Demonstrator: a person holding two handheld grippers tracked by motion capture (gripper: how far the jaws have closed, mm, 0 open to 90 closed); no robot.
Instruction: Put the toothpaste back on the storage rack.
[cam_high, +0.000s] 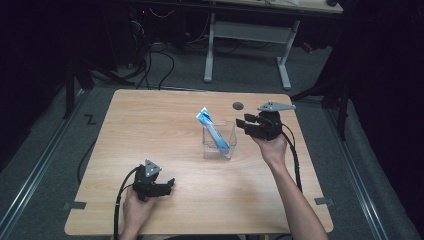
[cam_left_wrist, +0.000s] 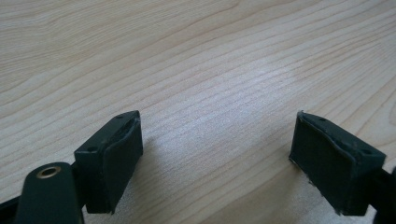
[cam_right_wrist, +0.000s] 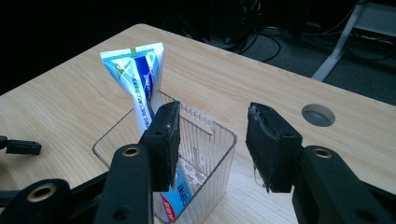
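From the high view, my right hand-held gripper (cam_high: 246, 124) hangs just beside the far right wall of the clear plastic box (cam_high: 220, 141), which stands near the middle of the worktop (cam_high: 150, 130). A blue and white tube (cam_high: 212, 131) leans inside that box, its lower end down in it and its flat crimped end sticking up and out over the far left rim. My left hand-held gripper (cam_high: 170, 184) rests low near the front of the worktop, well apart from the box.

In the left gripper view, my left hand-held gripper (cam_left_wrist: 215, 154) stands wide open with nothing between the pads but bare wood grain. I judge it idle for now.

In the right gripper view, my right hand-held gripper (cam_right_wrist: 212, 144) is also spread wide and empty. Its jaws stand over the near corner of the box (cam_right_wrist: 219, 154), one pad in front of the box interior and the other outside the wall. The tube (cam_right_wrist: 140, 84) rises beyond the left pad, tilted, its crimped end clear of the rim.

I take the step in hand to be work on the tube in the box: either it sits as placed and I am drawing off, or I am lining up to take it. If I take it, the next move calls for shifting left toward the upright end, squaring the pads to its flat faces, and closing without knocking the light box.
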